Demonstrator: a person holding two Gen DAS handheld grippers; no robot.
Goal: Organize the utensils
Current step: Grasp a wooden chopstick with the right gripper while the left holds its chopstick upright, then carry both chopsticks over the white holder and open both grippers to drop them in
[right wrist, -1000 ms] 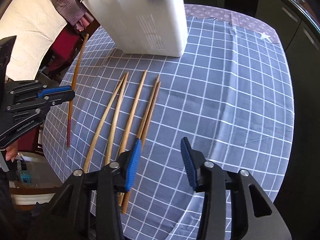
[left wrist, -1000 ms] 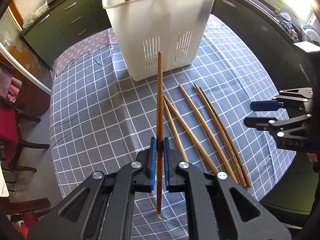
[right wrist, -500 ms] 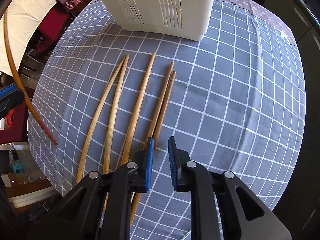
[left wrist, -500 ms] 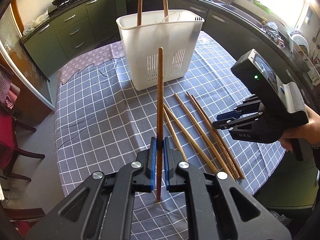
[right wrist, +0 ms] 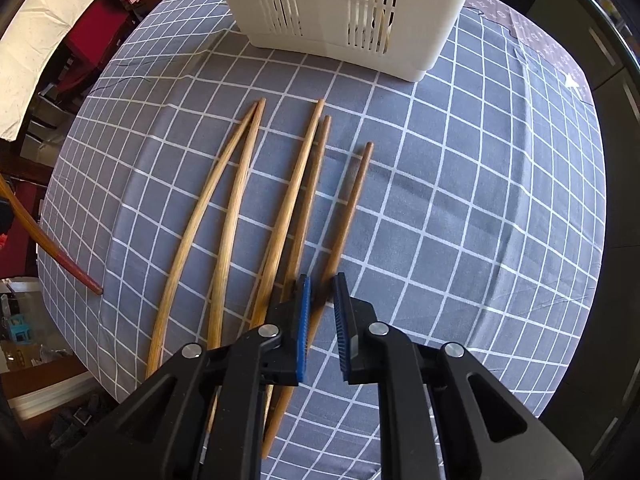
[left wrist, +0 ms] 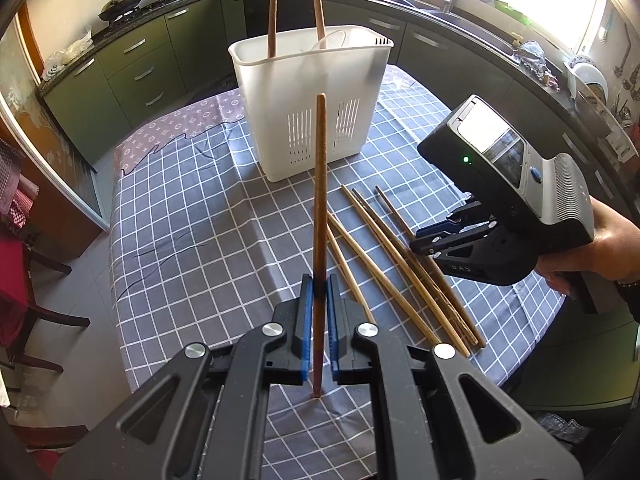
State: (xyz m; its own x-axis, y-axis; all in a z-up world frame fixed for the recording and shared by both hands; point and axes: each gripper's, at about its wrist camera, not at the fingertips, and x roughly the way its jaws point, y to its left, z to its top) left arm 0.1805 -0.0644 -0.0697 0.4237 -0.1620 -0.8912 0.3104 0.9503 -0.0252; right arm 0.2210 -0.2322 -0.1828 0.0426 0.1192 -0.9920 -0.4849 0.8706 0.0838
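Over the last second I had lifted the left gripper up and back from the white slotted plastic utensil basket, its blue pads clamped tight on the dark reddish-brown wooden chopstick, which stood upright between them with its lower tip poking out below. Two more brown sticks already leaned inside the basket.

The bigger change was on the other side. The right gripper had dropped from an open hover to the grey checked tablecloth and narrowed its jaws around the rightmost dark wooden chopstick of the five lying loose in front of the basket. A slim gap remained between the pads and I could not tell whether they were pinching the stick yet; I judged the grasp just short of complete. The four pale bamboo chopsticks lay just beside it, the nearest almost touching the left pad.

For the task, that meant one stick was ready for dropping in, and a second was about to be picked, with four left afterwards.
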